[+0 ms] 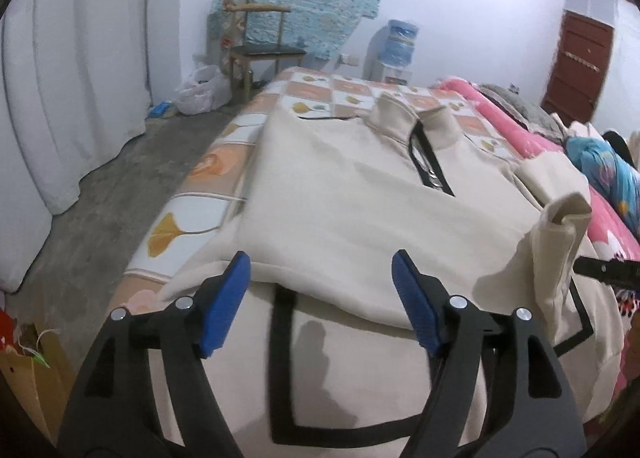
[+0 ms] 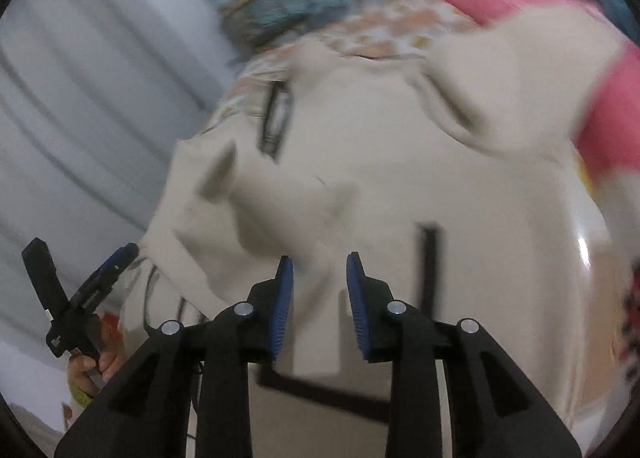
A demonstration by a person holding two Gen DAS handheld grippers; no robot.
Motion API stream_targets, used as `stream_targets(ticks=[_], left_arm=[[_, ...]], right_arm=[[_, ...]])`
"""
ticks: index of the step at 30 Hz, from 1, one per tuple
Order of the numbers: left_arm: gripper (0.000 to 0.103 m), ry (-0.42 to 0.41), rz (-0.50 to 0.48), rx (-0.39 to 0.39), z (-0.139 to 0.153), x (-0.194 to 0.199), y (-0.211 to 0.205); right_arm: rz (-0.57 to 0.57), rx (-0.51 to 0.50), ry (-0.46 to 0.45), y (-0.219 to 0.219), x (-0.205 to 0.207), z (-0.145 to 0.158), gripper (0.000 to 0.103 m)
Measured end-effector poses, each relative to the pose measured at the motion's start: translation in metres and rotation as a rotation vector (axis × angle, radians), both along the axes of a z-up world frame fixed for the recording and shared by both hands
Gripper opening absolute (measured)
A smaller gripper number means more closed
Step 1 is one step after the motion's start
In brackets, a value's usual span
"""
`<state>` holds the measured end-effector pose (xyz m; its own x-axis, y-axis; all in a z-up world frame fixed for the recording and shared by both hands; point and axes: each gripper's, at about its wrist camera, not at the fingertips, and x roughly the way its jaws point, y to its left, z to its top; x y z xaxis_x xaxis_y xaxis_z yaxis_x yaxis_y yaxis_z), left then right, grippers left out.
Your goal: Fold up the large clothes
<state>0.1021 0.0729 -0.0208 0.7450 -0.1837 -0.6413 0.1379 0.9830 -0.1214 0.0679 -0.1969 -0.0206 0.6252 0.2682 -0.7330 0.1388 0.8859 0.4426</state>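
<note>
Hovering nearest the camera, the left hand-held gripper [image 1: 320, 300] has its blue pads spread wide over the hem of a cream zip-neck sweatshirt with black trim [image 1: 340, 194], pinching nothing. The right hand-held gripper [image 2: 319, 304] stands narrowly parted above the same cloth, empty. Spread across a bed with an orange-and-white leaf-print sheet [image 1: 192, 218], the sweatshirt has one sleeve folded in. Beyond stands a wooden chair [image 1: 262, 46].

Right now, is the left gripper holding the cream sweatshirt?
No, the left gripper stands open above the cream sweatshirt, its blue pads apart.
</note>
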Motion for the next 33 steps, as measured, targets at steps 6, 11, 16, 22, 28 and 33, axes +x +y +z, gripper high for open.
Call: stream_targets(ticks=[6,11,16,22,28,33], left_arm=[[0.082,0.034,-0.059,0.04,-0.005,0.004,-0.031],[0.082,0.084,-0.066,0.123,-0.018,0.01,-0.051],[0.086,0.164,-0.049,0.151,-0.037,0.018,-0.056],[0.093,0.179,-0.028,0.146,-0.041,0.021,-0.056],[0.095,0.184,-0.01,0.138,-0.042,0.023,-0.057],[0.095,0.192,-0.007,0.139,-0.042,0.023,-0.058]], right_arm=[[-0.063,0.001,-0.039,-0.021,-0.026,0.009,0.049],[-0.049,0.005,-0.071,-0.016,-0.02,0.016,0.072],[-0.044,-0.116,-0.005,0.001,-0.009,0.009,0.08],[-0.013,-0.215,0.062,0.016,-0.001,-0.009,0.087],[0.027,-0.261,0.077,0.024,-0.003,-0.022,0.096],[0.042,-0.364,0.074,0.038,-0.007,-0.025,0.096]])
